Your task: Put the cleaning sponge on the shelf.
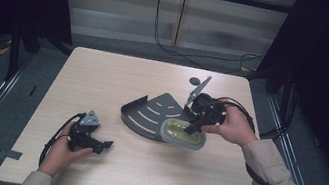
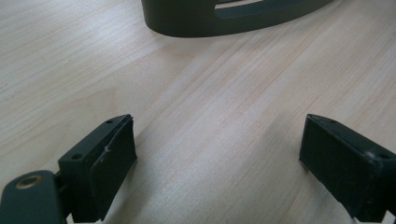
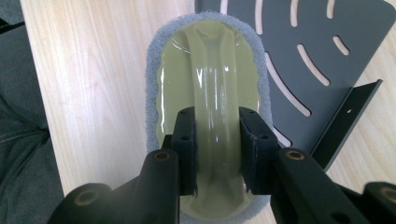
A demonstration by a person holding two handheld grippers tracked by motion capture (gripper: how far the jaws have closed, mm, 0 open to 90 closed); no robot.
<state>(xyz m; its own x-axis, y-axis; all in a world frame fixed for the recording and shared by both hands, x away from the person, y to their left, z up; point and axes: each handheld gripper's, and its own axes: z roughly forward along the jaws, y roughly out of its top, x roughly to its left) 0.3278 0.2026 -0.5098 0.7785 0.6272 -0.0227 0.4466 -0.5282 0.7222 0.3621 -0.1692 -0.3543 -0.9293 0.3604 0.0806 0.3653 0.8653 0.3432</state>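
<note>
I hold my right gripper (image 3: 217,154) pinched on the ridge of the pale green grey-edged scrubbing pad (image 3: 208,70); a slick handle could slip, dropping it onto the dark grey slotted metal corner shelf (image 3: 317,51) at 2 o'clock, while my left gripper (image 2: 217,158) rests spread.

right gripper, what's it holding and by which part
The right gripper is shut on the scrubbing pad, pinching its raised yellow-green handle ridge. The left gripper holds nothing.

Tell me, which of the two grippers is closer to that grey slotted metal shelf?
The right. The right gripper holds a green scrubbing pad by its handle at the grey shelf, overlapping its edge. The left gripper rests open on the table, well short of the shelf.
</note>
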